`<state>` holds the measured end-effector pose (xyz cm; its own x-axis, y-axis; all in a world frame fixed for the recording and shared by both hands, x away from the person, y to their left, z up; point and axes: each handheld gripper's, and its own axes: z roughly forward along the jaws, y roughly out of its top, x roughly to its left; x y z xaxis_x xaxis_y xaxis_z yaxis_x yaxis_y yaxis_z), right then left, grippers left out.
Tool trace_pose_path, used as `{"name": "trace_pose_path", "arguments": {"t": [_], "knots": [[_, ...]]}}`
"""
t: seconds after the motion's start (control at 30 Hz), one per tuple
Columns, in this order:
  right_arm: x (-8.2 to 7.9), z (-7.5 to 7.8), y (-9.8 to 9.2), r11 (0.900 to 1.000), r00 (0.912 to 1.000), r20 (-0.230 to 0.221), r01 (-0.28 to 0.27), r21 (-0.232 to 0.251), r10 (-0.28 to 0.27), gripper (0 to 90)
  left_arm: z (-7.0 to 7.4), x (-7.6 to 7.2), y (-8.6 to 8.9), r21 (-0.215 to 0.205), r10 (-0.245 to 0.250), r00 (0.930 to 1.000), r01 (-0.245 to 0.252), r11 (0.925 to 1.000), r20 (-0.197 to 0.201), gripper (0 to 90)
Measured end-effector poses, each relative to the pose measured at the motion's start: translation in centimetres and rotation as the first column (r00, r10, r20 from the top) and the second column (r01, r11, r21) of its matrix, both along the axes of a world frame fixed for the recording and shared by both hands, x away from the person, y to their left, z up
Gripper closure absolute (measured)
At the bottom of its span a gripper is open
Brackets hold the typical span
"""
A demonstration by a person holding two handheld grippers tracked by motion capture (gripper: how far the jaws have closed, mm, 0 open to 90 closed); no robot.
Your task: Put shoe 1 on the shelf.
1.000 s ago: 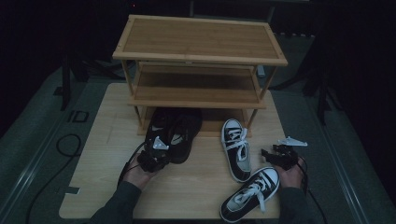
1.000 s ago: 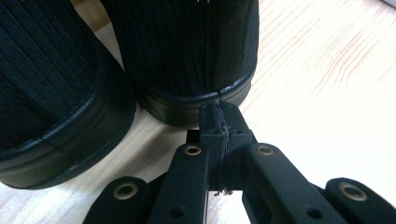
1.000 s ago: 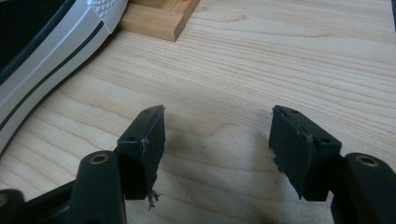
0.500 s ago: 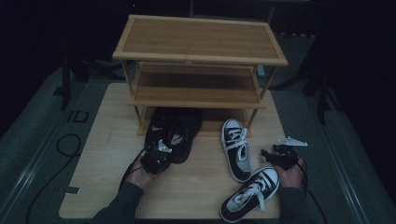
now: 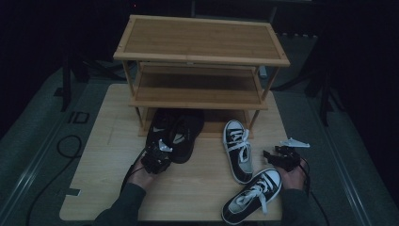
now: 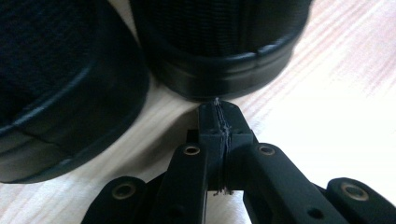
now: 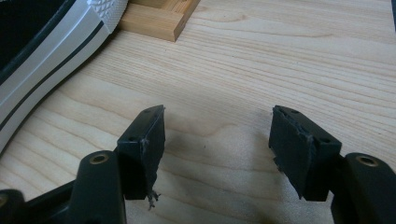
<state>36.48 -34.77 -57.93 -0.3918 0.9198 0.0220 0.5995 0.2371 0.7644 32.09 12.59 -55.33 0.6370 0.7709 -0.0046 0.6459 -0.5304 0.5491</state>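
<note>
Two black shoes (image 5: pixel 176 132) lie side by side in front of the wooden shoe rack (image 5: pixel 202 56). My left gripper (image 5: pixel 155 160) sits at their near ends. In the left gripper view its jaws are shut with nothing between them, and its tips (image 6: pixel 218 109) reach the rubber rim of one black shoe (image 6: pixel 219 46); the other black shoe (image 6: pixel 60 93) lies to the left. One black-and-white sneaker (image 5: pixel 237 150) lies at centre right, a second (image 5: pixel 254 195) near the front edge. My right gripper (image 5: pixel 282 155) rests open over bare table (image 7: pixel 217 140), with a sneaker's white sole (image 7: pixel 46 56) to its left.
The rack has three shelves and stands at the back of the light wooden table (image 5: pixel 103 188). A rack foot (image 7: pixel 159 21) shows ahead of the right gripper. Cables (image 5: pixel 70 146) run on the dark floor at left. Bare tabletop lies between the two hands.
</note>
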Motion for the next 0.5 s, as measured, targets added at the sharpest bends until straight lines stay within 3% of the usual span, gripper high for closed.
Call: {"name": "trace_pose_path", "arguments": {"t": [0.3,0.5], "knots": [[0.0,0.0,0.01,1.0,1.0,0.0,0.001,0.001,-0.001,35.6,0.01,0.02,-0.52,0.003,-0.007,1.0,0.007,1.0,0.001,88.3],[0.0,0.0,0.0,1.0,1.0,0.0,0.0,0.0,0.0,35.6,-0.09,0.69,-0.08,-0.011,0.056,0.9983,-0.056,0.9984,0.013,87.8]]}}
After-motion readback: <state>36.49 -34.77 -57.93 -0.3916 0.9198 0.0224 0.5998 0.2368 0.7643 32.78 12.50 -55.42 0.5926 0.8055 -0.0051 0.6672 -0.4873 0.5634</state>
